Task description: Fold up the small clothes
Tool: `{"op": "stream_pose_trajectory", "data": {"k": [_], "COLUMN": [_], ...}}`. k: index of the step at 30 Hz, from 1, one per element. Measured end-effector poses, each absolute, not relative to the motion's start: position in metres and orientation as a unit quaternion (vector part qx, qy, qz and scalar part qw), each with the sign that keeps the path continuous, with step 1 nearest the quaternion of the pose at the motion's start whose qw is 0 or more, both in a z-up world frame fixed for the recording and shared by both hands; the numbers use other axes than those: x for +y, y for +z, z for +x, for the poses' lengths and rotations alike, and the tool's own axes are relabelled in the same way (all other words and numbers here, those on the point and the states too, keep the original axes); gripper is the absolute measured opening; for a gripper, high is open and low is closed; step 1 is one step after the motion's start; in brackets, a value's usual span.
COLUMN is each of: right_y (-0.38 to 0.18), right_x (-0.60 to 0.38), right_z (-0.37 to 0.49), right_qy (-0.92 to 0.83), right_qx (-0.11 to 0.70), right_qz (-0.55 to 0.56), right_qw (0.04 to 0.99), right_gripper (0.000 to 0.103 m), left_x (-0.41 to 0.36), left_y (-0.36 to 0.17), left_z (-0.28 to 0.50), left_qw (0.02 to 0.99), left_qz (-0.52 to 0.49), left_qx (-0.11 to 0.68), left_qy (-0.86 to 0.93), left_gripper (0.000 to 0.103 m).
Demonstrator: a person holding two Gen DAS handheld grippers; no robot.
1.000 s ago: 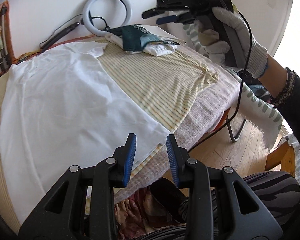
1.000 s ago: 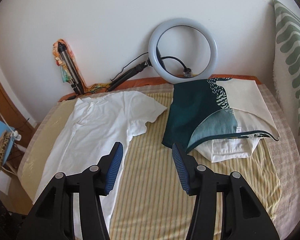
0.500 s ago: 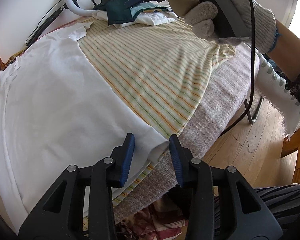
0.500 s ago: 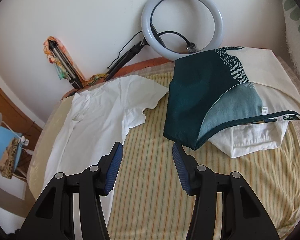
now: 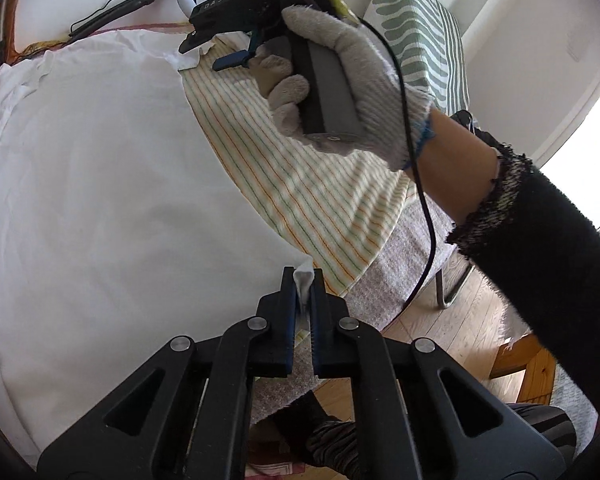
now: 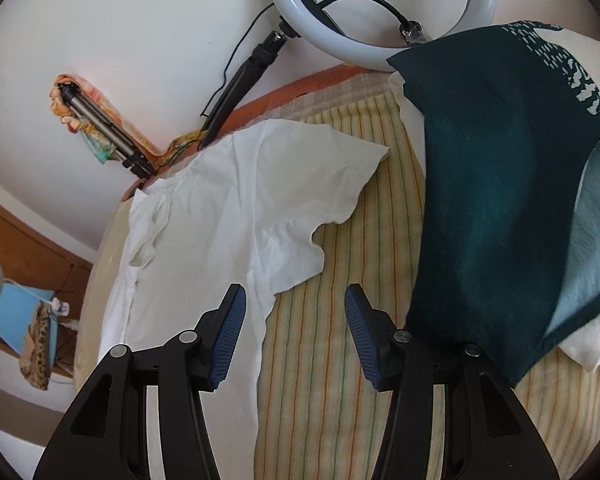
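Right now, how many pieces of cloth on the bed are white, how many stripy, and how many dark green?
White: 2, the white shirt and folded white cloth
Stripy: 1, the striped cloth
Dark green: 1, the teal scarf
Total: 4

home bedroom: bed (image 6: pixel 340 380) under striped cover, folded clothes (image 6: pixel 500 200) on it, ring light (image 6: pixel 380 36) against white wall, wood floor (image 5: pixel 452 320), wooden furniture, patterned throw (image 5: pixel 420 28) on chair.
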State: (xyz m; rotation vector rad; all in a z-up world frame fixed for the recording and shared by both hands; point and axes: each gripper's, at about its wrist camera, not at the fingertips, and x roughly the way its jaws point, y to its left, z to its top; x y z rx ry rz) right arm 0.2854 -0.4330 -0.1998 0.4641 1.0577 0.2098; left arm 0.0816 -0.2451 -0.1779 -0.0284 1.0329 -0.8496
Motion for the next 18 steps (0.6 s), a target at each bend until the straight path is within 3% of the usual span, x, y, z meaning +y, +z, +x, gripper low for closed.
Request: {"op": "stream_pose_trajectory", "data": {"k": [6,8,10,18], "right_y": [-0.21,-0.211,-0.214,-0.181], "right_x": [-0.432,-0.425,-0.418,-0.396], "right_z": [0.305,0.31,0.314,0.313], "right_qy": [0.084,0.086,0.087,0.062], "right_qx": [0.482,0.484,0.492,0.468], "right_qz": [0.253,0.234,0.218,0.145], "right_qw": [0.835,0.839,0.839,0.87], "right_gripper": [0.049,0.032,0.005,0.002], "left_x": [-0.241,-0.239,-0.236,-0.211], "left_y": [-0.179,-0.18,-0.18,-0.182], "left_z": [0.083,0.084,0.084,0.087], "left_qw": [0.784,0.785,0.786,0.79], "left_qz": [-0.022,-0.026,-0.033,-0.079], "left_qx": [0.477,0.477,0.475,0.469], "left_qy": [-0.395,-0.395,-0.394,-0.388], "left_gripper": [0.003,0.003,0.003,0.003]}}
